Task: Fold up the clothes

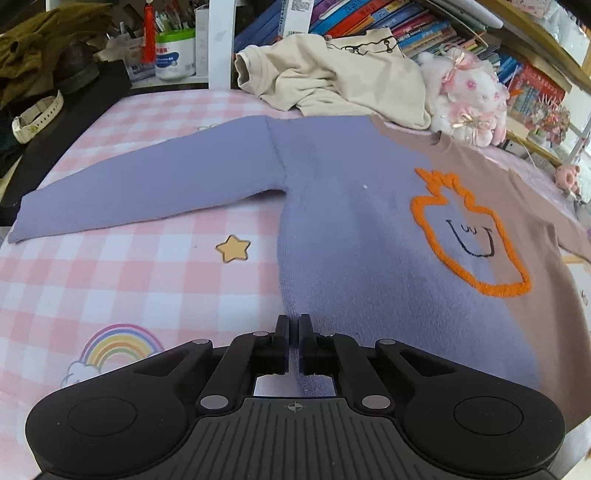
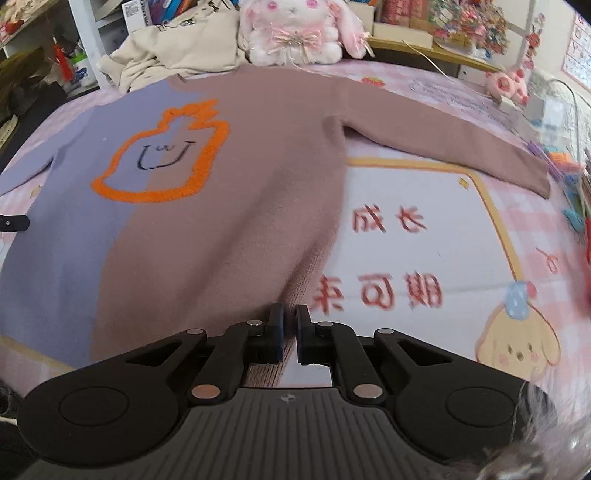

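A two-tone sweater lies flat, front up, on a pink checked blanket. Its left half is lilac (image 1: 351, 206) and its right half is brown (image 2: 258, 155), with an orange outlined smiling figure (image 1: 469, 236) on the chest. Both sleeves are spread out sideways: the lilac one (image 1: 147, 188) and the brown one (image 2: 443, 144). My left gripper (image 1: 294, 325) is shut on the hem at the lilac bottom corner. My right gripper (image 2: 290, 317) is nearly closed on the hem at the brown bottom corner.
A crumpled cream garment (image 1: 332, 74) and a white-and-pink plush rabbit (image 2: 295, 29) sit behind the sweater's collar. Bookshelves (image 1: 424, 26) line the back. A dark cloth with a watch (image 1: 37, 114) lies at the far left. Small toys and clutter (image 2: 565, 166) crowd the right edge.
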### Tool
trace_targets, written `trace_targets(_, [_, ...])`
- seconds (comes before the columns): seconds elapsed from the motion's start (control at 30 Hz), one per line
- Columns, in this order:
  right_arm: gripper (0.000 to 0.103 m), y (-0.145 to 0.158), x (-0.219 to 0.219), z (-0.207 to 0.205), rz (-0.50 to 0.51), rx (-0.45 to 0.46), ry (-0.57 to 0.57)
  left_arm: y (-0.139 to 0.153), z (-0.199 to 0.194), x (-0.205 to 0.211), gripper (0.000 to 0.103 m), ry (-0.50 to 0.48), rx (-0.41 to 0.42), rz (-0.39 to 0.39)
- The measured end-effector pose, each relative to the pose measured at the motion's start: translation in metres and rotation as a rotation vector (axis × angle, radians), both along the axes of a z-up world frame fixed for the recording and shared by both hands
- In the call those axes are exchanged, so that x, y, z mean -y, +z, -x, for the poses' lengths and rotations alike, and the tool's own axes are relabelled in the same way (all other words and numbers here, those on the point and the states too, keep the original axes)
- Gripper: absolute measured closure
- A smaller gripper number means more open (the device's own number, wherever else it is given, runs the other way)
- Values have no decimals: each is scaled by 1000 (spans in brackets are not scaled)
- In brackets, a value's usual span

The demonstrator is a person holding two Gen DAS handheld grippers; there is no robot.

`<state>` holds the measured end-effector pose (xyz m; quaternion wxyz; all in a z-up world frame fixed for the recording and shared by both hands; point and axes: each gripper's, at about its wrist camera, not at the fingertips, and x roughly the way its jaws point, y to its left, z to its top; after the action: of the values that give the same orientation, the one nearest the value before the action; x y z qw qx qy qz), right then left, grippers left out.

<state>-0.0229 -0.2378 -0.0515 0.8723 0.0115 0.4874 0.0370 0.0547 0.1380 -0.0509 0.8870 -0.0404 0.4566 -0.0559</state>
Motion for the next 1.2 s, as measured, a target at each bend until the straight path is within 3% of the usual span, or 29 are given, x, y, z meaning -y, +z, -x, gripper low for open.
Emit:
trace_targets(0.17, [96,2,18,13,5,-24,-18,0,5,-4,95,5,3,27])
trace_targets(0.27, [78,5,27,11,-8,-7,-60,4,9,-10,92,25,0,54])
trace_targets(0.33, [75,7,28,9,-12,6,-70,9,18,-13,89,33,15,79])
trace_targets(0.5, [75,2,20,2,-14,-12,-57,5,24,-11,88,43,6,104])
trace_targets(0.67, [90,-1,14,2,-17,-3,-43,-2,25,-10,97,54,6,101])
trace_targets(0.73, [91,-2,16,2,-19,6,-41,-2,22,-9,98,41,10,92])
trace_targets(0.87, [92,-3,23,-5,-8,36,-107,-2,19,-1,98,11,-3,76])
trace_targets(1.2, [87,-1,21,6,-10,33,-99,-1,21,-3,96,2,-4,75])
